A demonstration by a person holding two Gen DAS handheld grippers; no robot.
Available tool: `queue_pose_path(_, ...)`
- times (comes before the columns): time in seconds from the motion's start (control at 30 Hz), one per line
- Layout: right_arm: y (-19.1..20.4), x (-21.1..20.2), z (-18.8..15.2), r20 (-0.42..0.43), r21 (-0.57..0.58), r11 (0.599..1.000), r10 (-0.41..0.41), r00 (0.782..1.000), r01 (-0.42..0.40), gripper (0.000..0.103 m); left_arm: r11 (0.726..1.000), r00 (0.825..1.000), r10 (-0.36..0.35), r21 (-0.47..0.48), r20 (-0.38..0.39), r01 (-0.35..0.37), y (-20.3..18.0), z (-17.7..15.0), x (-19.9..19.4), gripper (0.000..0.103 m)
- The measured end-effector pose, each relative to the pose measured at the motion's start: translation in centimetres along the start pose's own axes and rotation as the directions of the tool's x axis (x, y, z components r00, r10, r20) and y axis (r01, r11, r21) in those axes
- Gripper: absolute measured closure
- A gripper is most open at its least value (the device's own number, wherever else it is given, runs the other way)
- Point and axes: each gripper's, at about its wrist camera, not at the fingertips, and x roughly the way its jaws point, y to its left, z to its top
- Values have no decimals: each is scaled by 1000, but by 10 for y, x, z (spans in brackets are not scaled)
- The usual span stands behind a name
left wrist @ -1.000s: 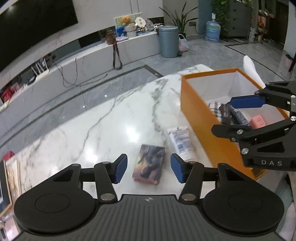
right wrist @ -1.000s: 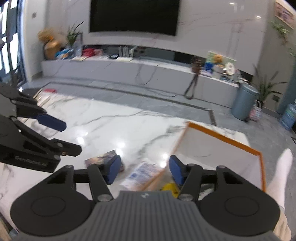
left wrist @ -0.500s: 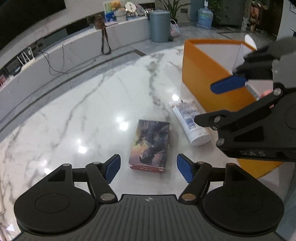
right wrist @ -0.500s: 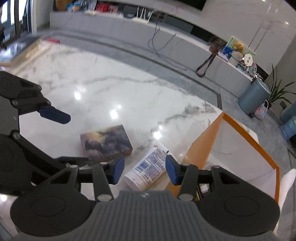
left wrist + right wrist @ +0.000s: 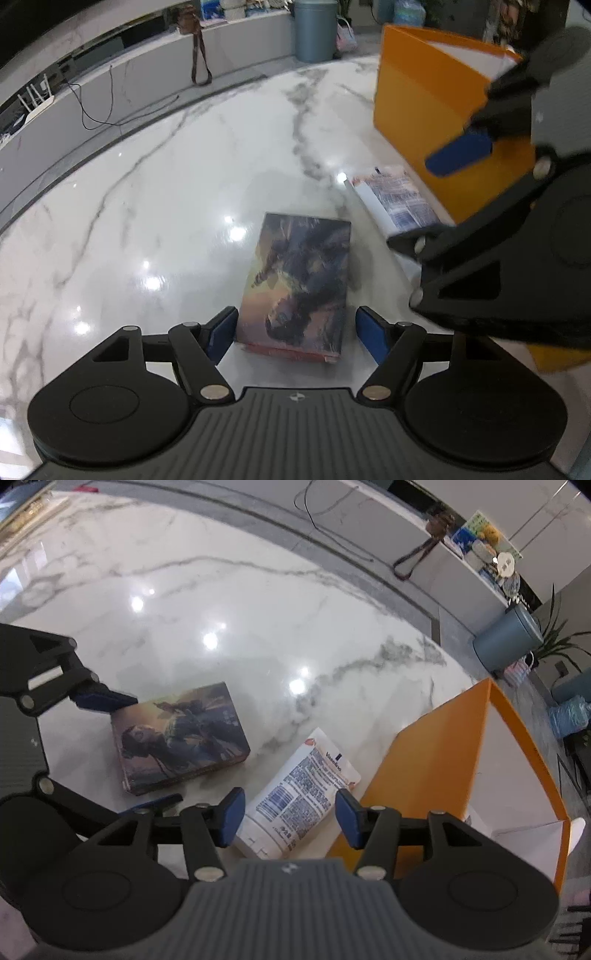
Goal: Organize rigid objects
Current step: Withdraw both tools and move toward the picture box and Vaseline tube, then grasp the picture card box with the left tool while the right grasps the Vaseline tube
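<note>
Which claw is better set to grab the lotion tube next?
Right. The right claw already straddles the lotion tube beside the orange box, jaws opening. The left claw straddles the illustrated box instead.

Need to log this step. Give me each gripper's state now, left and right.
Left gripper: jaws opening, straddling the picture box, not gripping it.
Right gripper: jaws opening, either side of the lotion tube, not gripping it.
</note>
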Motion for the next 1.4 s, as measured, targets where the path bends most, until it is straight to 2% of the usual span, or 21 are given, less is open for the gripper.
queue_pose_path(0.07,1,4,3,-18,10,1000,-6,1000,6,49,1000,1000,-17,-14,0,17,3,2,1,23)
queue_pose_path(0.13,0,8,5,-37,30,1000,4,999,-3,49,1000,1000,-19,-13,9,19,3,1,-2,33)
queue_pose_path(0.27,-5,21,8,-111,114,992,69,991,-56,55,1000,1000,-29,-6,-5,29,5,-2,-5,35)
queue_pose_path(0.33,-8,21,8,-111,149,987,75,991,-58,57,1000,999,-28,-8,-21,27,6,-3,-8,35)
queue_pose_path(0.47,-7,16,5,-95,193,978,100,990,-80,58,1000,998,-20,-21,-55,19,11,-10,-12,35)
queue_pose_path(0.57,1,9,-2,-75,203,971,146,986,-128,59,999,996,-8,-47,-88,4,19,-19,-19,35)
queue_pose_path(0.8,45,-20,-25,-23,134,959,255,967,-250,59,993,987,16,-117,-162,-35,37,-57,-46,36)
queue_pose_path(0.93,63,-36,-40,-5,100,942,322,947,-320,59,984,978,26,-167,-208,-62,40,-77,-61,36)
queue_pose_path(1.1,70,-42,-48,10,100,931,351,936,-350,58,979,973,28,-192,-228,-74,37,-93,-72,36)
queue_pose_path(1.13,67,-44,-49,17,121,926,357,934,-357,57,979,975,29,-191,-220,-72,37,-95,-73,36)
queue_pose_path(1.17,63,-44,-50,24,140,922,360,932,-360,49,980,977,27,-186,-210,-67,37,-96,-75,36)
queue_pose_path(1.23,56,-45,-52,45,165,918,357,933,-359,42,981,981,26,-184,-192,-62,38,-98,-76,33)
queue_pose_path(1.3,55,-45,-53,45,179,918,351,935,-354,42,982,985,19,-180,-170,-50,39,-99,-77,28)
queue_pose_path(1.4,49,-38,-53,38,236,896,377,925,-375,37,982,987,21,-181,-158,-50,40,-93,-72,27)
